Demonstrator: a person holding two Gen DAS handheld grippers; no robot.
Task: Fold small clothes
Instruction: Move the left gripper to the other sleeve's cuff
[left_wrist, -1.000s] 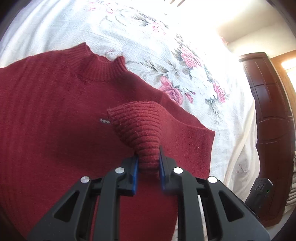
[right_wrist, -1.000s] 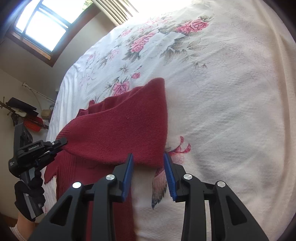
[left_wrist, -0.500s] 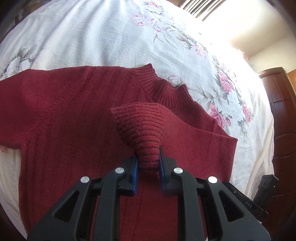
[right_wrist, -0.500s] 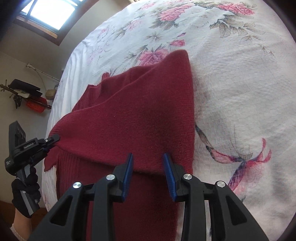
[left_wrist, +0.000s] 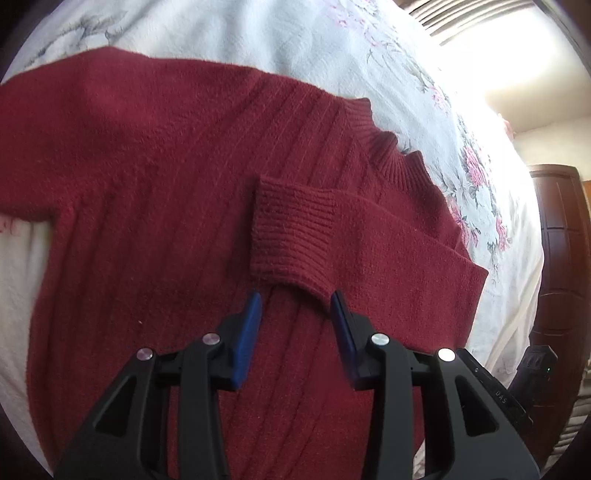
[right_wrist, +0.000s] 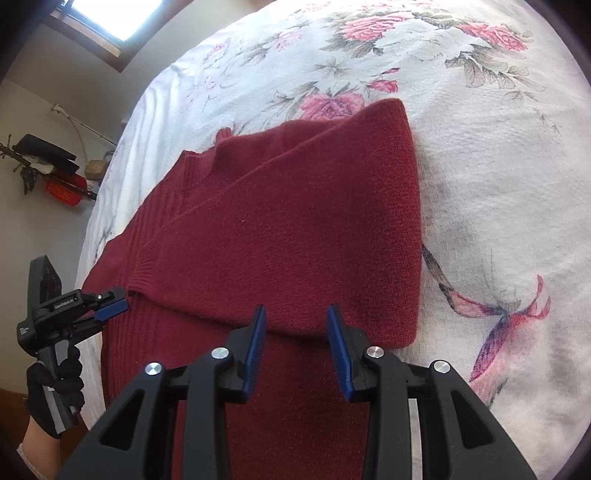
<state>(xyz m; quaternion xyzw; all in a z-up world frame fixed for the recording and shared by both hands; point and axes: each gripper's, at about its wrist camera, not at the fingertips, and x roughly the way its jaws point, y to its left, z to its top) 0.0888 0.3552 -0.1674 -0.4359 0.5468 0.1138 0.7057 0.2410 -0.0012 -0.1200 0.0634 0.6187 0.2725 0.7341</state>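
Two handheld grippers hover over a dark red knitted sweater (left_wrist: 155, 192) spread flat on a bed with a white, rose-printed bedspread (right_wrist: 480, 155).

From the left wrist camera, the left gripper (left_wrist: 295, 317) has its blue-padded jaws spread wide apart and holds nothing. Just beyond its tips lies the ribbed cuff (left_wrist: 291, 236) of one sleeve (left_wrist: 399, 251), folded inward across the sweater's chest. The cuff's near edge sits just beside the right-hand jaw; whether they touch is unclear. The ribbed collar (left_wrist: 391, 155) lies farther away, to the right. The other sleeve stretches out flat to the far left. A dark wooden wardrobe (left_wrist: 561, 258) stands at the right edge.

From the right wrist camera, the right gripper (right_wrist: 295, 336) is likewise wide open and empty, its tips over the near edge of the folded sleeve. That sleeve runs as a broad band across the sweater from the right, ending at the cuff on the left. Beside the cuff, the left gripper appears, held by a hand in a black glove (right_wrist: 55, 391). A window (right_wrist: 107, 18) shows at the far upper left.
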